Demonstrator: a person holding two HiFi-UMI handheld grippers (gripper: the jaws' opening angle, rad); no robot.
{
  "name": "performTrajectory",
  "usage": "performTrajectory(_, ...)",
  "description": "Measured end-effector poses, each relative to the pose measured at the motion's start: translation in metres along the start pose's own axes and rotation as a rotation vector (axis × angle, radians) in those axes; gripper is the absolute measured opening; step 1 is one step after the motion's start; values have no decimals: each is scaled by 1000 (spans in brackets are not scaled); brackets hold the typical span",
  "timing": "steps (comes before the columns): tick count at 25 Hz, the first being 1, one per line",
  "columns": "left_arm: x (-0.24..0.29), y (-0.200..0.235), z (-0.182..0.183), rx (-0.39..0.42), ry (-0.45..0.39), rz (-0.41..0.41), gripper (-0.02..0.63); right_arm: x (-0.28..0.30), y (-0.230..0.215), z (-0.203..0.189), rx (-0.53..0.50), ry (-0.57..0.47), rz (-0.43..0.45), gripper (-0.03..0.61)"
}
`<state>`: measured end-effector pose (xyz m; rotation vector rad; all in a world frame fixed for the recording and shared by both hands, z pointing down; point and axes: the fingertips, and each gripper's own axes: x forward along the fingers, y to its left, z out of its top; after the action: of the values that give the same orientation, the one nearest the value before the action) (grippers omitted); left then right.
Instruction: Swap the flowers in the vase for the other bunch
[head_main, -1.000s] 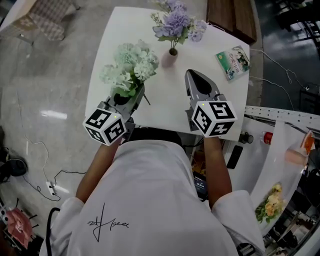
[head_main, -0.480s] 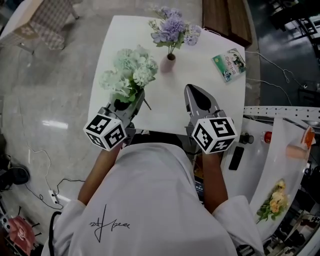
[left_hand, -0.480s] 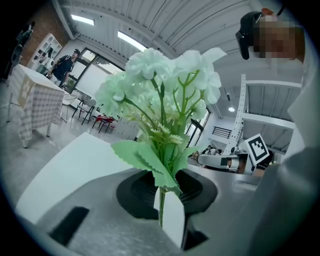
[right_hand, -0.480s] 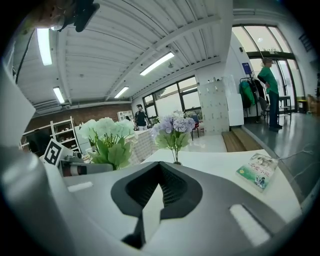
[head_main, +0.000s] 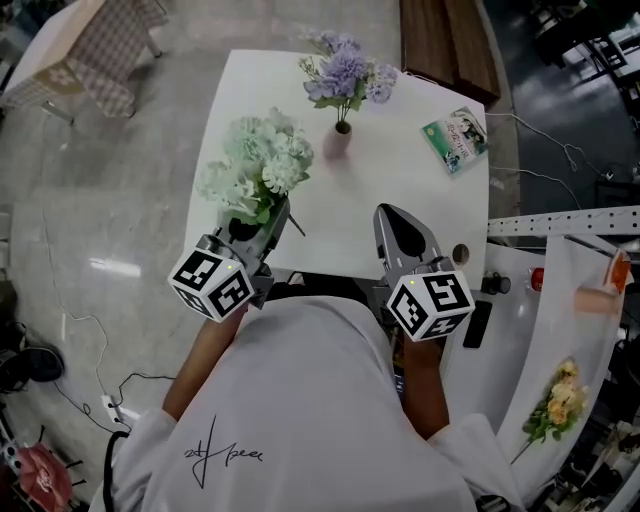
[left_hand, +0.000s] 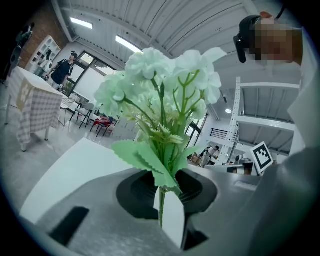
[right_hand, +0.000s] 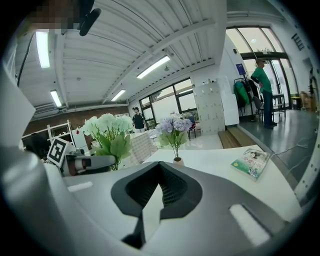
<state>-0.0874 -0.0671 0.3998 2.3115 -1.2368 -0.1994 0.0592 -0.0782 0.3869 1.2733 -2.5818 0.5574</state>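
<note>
A small pinkish vase (head_main: 341, 142) stands toward the far side of the white table (head_main: 420, 190), with a bunch of purple flowers (head_main: 344, 74) in it. My left gripper (head_main: 277, 212) is shut on the thin stem (left_hand: 161, 206) of a pale green bunch (head_main: 257, 164) and holds it upright above the table's left part, near the front edge. In the left gripper view the green blooms (left_hand: 165, 80) fill the middle. My right gripper (head_main: 396, 214) is shut with nothing in it, above the table's near edge, to the right of and nearer than the vase (right_hand: 177, 161).
A book (head_main: 455, 140) lies at the table's far right corner. A dark wooden unit (head_main: 445, 40) stands beyond the table. At the right is a white shelf with yellow flowers (head_main: 553, 400). A checked-cloth table (head_main: 90, 50) stands at the upper left, and cables lie on the floor.
My right gripper has drawn back from the middle of the table toward its near edge. The left gripper keeps the green bunch in much the same place.
</note>
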Motion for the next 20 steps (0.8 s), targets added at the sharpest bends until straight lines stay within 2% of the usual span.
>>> performTrajectory(5,-6,-7,3,5,-9,-7,67,-12,6,-8,18,1,-2,5)
performTrajectory(10,-11,-12,4,-32,-27,-16,66,-18,12,-6,13,-7,7,5)
performTrajectory(20,-26,-19,3,-30,-32,-14,66,-33,23,-12,19,-16,12,5)
